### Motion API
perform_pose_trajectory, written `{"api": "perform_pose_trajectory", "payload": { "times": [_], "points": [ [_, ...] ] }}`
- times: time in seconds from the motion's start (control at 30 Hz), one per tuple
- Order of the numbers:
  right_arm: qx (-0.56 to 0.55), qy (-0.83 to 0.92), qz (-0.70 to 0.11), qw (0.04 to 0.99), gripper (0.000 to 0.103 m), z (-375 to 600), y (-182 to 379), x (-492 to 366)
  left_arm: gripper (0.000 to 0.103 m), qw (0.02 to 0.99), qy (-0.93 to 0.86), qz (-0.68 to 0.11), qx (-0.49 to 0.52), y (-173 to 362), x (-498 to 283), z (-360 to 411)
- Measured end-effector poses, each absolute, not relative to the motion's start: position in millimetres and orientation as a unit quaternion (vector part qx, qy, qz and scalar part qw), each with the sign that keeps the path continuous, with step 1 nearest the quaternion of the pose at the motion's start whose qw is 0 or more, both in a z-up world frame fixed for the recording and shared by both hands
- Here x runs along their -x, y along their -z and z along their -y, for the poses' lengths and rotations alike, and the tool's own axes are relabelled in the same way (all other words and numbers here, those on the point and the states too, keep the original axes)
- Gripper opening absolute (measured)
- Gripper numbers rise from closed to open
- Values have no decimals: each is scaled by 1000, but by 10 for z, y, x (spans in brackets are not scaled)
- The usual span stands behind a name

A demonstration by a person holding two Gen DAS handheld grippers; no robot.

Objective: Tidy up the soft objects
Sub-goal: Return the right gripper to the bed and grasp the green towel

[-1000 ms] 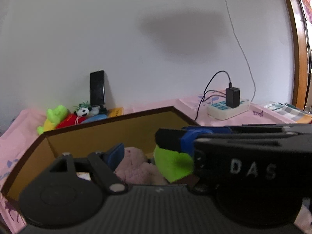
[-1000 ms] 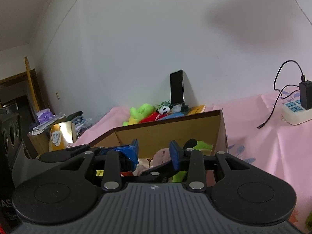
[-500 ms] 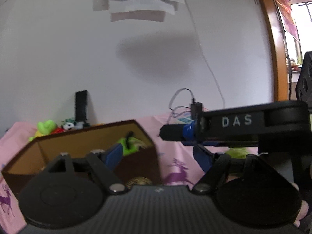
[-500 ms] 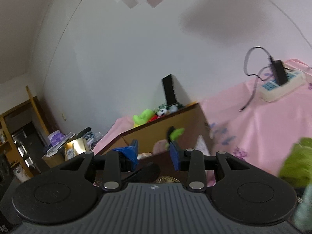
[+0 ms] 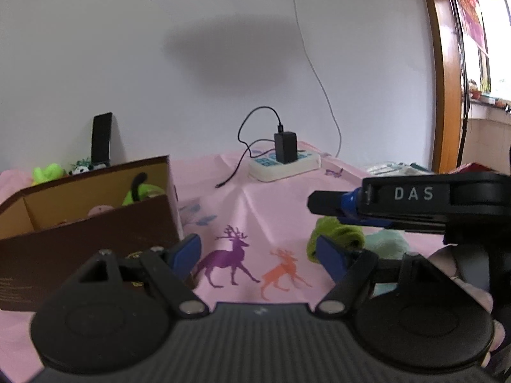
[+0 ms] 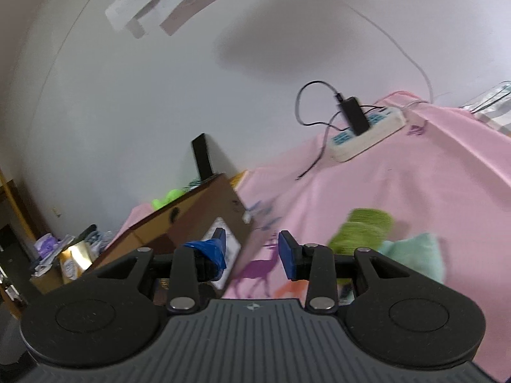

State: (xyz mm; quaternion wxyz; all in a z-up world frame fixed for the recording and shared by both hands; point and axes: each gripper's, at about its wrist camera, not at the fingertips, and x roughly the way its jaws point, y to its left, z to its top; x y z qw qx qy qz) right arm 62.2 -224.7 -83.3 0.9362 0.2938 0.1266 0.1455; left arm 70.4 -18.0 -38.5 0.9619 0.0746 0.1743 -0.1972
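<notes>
While both claws stand open with nothing between the pads, the soft things lie spread on a pink cloth (image 5: 255, 198) printed with deer; what is under the cloth cannot be told.

Largest first. Cardboard box (image 5: 80, 242), left of frame in the left wrist view, near wall dark brown, inside tan. A green plush (image 5: 143, 191) and a pinkish plush (image 5: 99, 211) show above its rim. In the right wrist view the same box (image 6: 204, 210) sits centre-left, tilted with the frame.

Left claw (image 5: 258, 253): blue pads wide apart, lower centre of frame, over the purple and orange deer print. Box just left of its left pad.

Right claw (image 6: 252, 252): blue pads parted, lower centre of frame, the box corner behind the left pad. The same claw enters the left wrist view from the right edge (image 5: 335, 206), seen side on, marked DAS.

Green soft toy (image 5: 338, 236): on the cloth, right of centre, just behind the left claw's right pad and below the right claw's tip. In the right wrist view (image 6: 364, 229) it lies right of the claw, apart from the pads, blurred.

Pale mint soft thing (image 6: 412, 255): touching the green one's right side, lower right.

Power strip (image 5: 284, 166) with black charger, far back by the wall.

Small plush toys (image 5: 48, 172) behind the box, upper left, beside a dark upright phone (image 5: 101, 137).
</notes>
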Motion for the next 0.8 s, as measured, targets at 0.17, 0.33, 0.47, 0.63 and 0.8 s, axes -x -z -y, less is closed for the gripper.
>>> {"api": "perform_pose_trajectory", "payload": {
  "times": [0.17,0.33,0.47,0.63,0.8],
  "points": [
    [-291,-130,-129,939,19,2365,924,-640,79,959,196,-188,-76,441,-753,292],
    [-280,-115,-128,945,19,2441,994,-633,79,957,199,-199,-75,497,-841,377],
    [-288,-109,-131,942,20,2524,1050,-667,80,954,206,-205,-73,541,-912,434],
    [-307,-97,-127,938,20,2674,1095,-701,92,945,237,-213,-73,614,-1018,489],
    [-342,-70,-140,927,23,2889,1170,-803,101,933,278,-216,-75,670,-1128,598]
  ]
}}
